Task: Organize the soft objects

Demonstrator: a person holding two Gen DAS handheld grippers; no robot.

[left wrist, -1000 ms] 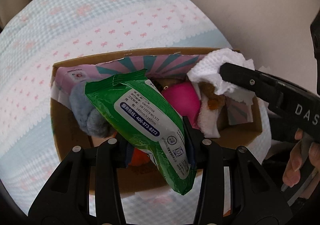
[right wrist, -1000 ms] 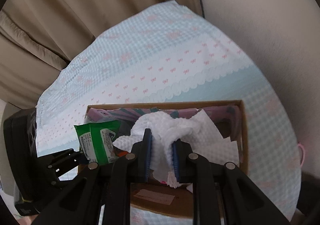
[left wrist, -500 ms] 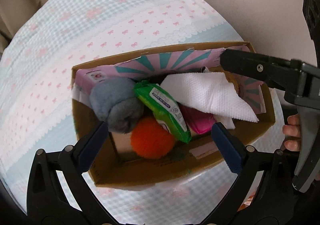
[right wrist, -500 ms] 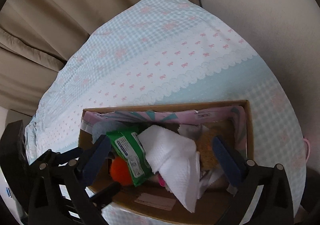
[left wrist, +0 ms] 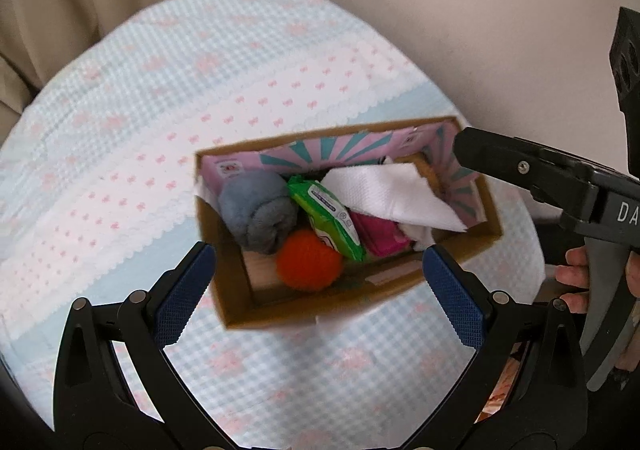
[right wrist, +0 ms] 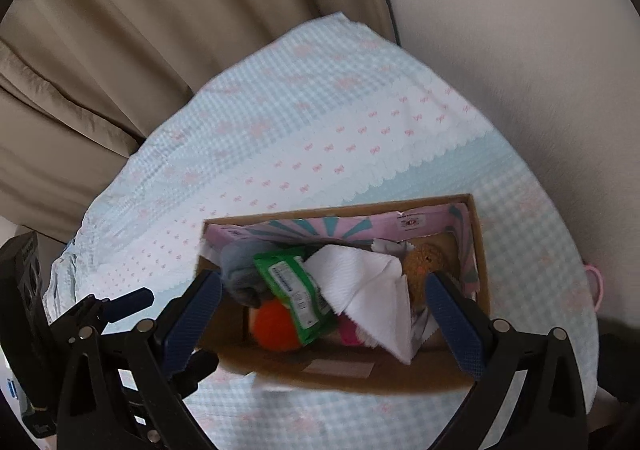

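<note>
Now that both of my tools have let go, the left tool and right tool hang spread apart above the cardboard box. The green wipes pack and white paper towel lie inside it among the other soft things, so I judge the sorting nearly finished.

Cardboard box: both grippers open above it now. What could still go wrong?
1. The white paper towel lies loose on top of the pile in the cardboard box, one corner over the near wall; it may slip out.
2. The green wipes pack leans on the orange ball; it could shift if the ball rolls.
</note>
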